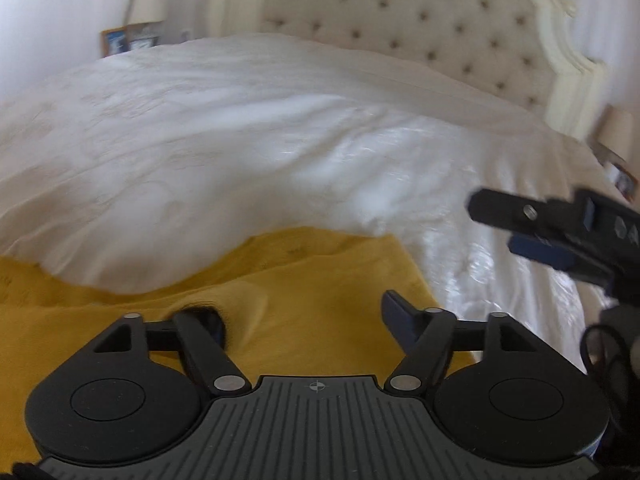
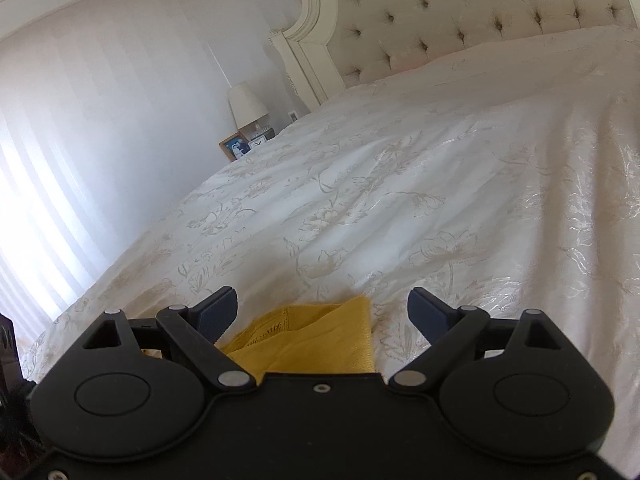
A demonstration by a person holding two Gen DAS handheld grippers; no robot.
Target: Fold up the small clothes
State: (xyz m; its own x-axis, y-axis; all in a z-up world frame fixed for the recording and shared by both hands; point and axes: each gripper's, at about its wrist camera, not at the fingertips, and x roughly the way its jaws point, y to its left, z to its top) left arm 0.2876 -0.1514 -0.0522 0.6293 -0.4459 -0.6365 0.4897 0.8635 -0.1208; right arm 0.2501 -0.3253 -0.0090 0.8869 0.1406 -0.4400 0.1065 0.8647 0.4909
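lying flat on the white floral bedspread (image 2: 400, 200), the yellow garment (image 1: 280, 300) sits right under both tools, low in each view. left gripper (image 1: 304, 320) has fingers spread wide, empty; its left finger (image 1: 200, 332) looks pressed into or tucked under a raised wrinkle of the cloth at 9 o'clock, right finger above fabric near the garment's right edge. cloth runs from the tool out to 12 o'clock and spreads far to 9 o'clock, so its long axis looks roughly left-right in the left wrist view. right gripper (image 2: 322, 316) also apart, nothing clamped, hovering over a folded corner of the garment (image 2: 320, 336) at 6 o'clock between its fingers; contact can't be told. in the left view the right gripper (image 1: 532, 236) sits at 3 o'clock, past the cloth's right edge. judgement: left tool is nearer the bulk; the right covers only the corner.
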